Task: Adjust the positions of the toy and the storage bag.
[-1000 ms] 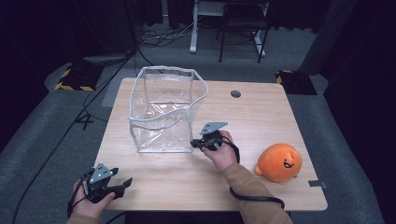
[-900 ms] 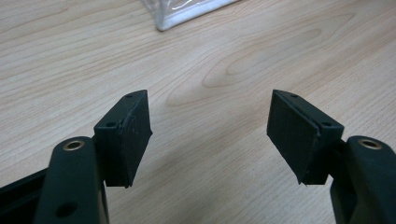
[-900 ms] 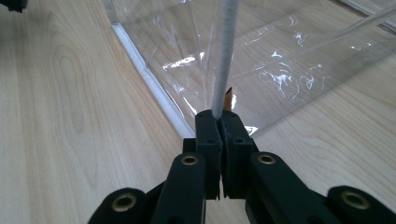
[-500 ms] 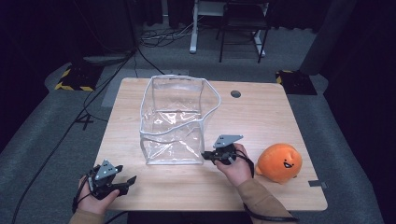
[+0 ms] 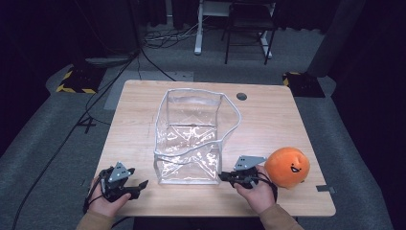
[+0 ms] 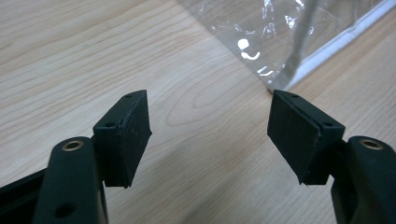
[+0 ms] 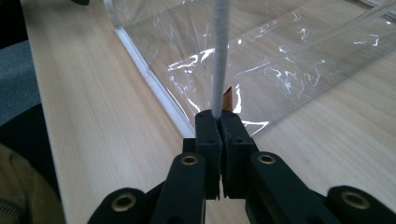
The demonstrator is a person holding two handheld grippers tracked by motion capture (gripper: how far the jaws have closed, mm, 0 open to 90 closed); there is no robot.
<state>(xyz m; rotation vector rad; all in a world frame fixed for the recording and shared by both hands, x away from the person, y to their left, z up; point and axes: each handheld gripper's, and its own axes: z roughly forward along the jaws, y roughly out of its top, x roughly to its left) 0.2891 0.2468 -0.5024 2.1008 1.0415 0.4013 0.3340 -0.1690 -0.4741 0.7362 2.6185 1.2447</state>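
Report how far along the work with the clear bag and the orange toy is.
Done: the clear bag stands open on the table. In hand: the right gripper is shut on the bag's white rim; the left gripper is open beside the bag. Left: the orange plush toy lies outside, probably to go in.

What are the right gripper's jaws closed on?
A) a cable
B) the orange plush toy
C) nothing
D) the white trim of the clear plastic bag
D: in the right gripper view, the right gripper pinches the white trim of the clear plastic bag.
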